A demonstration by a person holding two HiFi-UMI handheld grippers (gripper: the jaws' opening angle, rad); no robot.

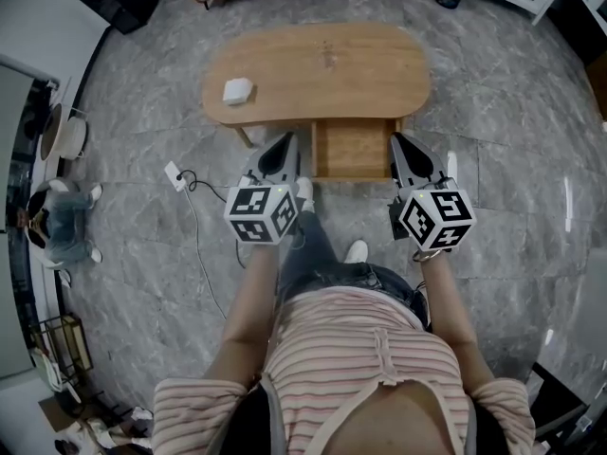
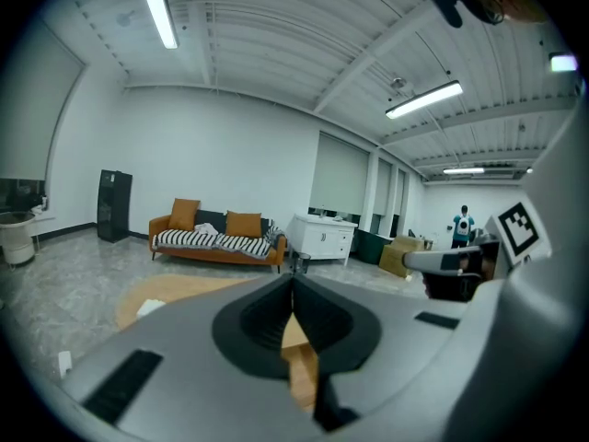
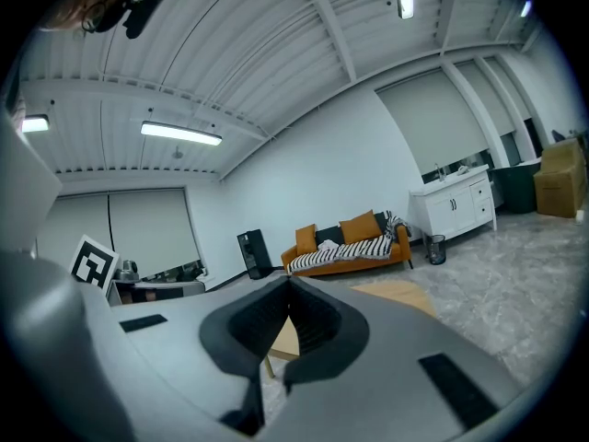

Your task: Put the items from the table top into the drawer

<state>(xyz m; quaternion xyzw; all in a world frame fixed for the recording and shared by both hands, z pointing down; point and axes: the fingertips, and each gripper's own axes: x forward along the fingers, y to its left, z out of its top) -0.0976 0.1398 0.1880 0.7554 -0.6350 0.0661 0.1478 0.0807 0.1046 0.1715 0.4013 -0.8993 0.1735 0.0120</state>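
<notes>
A small white item [image 1: 238, 90] lies on the left part of the oval wooden table [image 1: 341, 64]. A wooden drawer [image 1: 351, 150] stands pulled out at the table's front edge and looks empty. My left gripper [image 1: 282, 140] hovers just left of the drawer, its jaws shut with nothing between them. On the drawer's right side, my right gripper [image 1: 397, 140] is also shut and empty. In the left gripper view the closed jaws [image 2: 294, 284] point over the table [image 2: 175, 293], with the white item [image 2: 152, 308] to their left. The right gripper [image 3: 289, 284] faces the table's edge [image 3: 400, 293].
An orange sofa [image 2: 217, 238] with a striped throw and a white cabinet [image 2: 322, 238] stand beyond the table. A power strip with a cable [image 1: 176, 175] lies on the floor at the left. My white shoes [image 1: 357, 251] stand just before the drawer. A person [image 1: 63, 222] is at the far left.
</notes>
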